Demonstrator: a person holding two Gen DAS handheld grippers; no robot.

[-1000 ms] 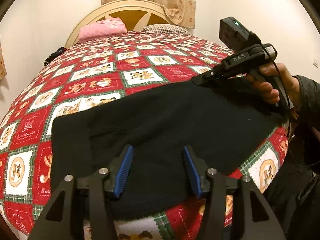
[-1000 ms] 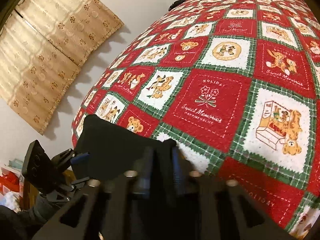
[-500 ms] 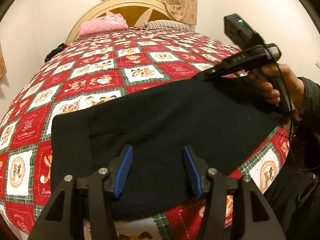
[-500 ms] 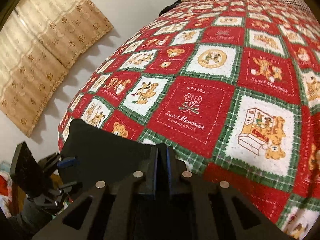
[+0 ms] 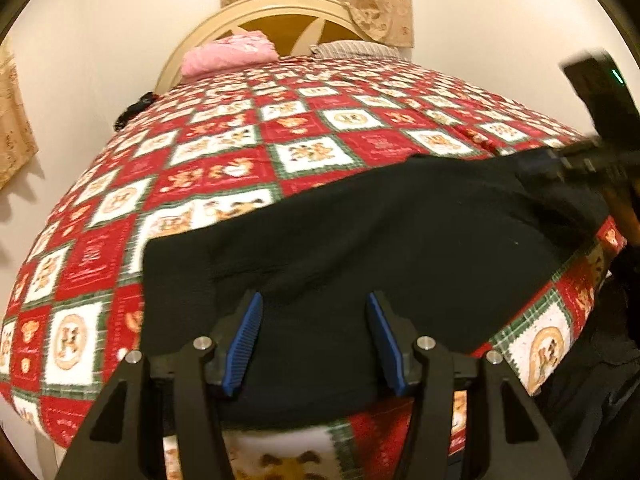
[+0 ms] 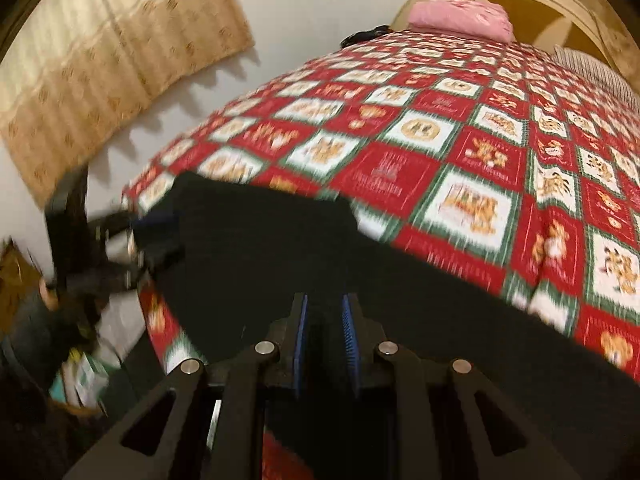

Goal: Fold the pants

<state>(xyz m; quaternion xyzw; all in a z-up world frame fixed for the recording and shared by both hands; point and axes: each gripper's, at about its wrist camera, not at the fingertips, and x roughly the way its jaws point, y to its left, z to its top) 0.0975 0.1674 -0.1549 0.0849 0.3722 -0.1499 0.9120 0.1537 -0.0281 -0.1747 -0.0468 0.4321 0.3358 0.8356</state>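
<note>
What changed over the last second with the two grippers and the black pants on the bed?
The right gripper, clamped on the pants' far edge a second ago, has just been opening and has let go; its pads now stand slightly apart above the black pants, and it has pulled back toward the near edge. The left gripper stayed open over the pants. The pants lie flat on the quilt, as before.

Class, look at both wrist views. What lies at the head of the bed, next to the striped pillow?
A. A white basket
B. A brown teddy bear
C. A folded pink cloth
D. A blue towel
C: a folded pink cloth rests against the headboard, left of the striped pillow.
</note>
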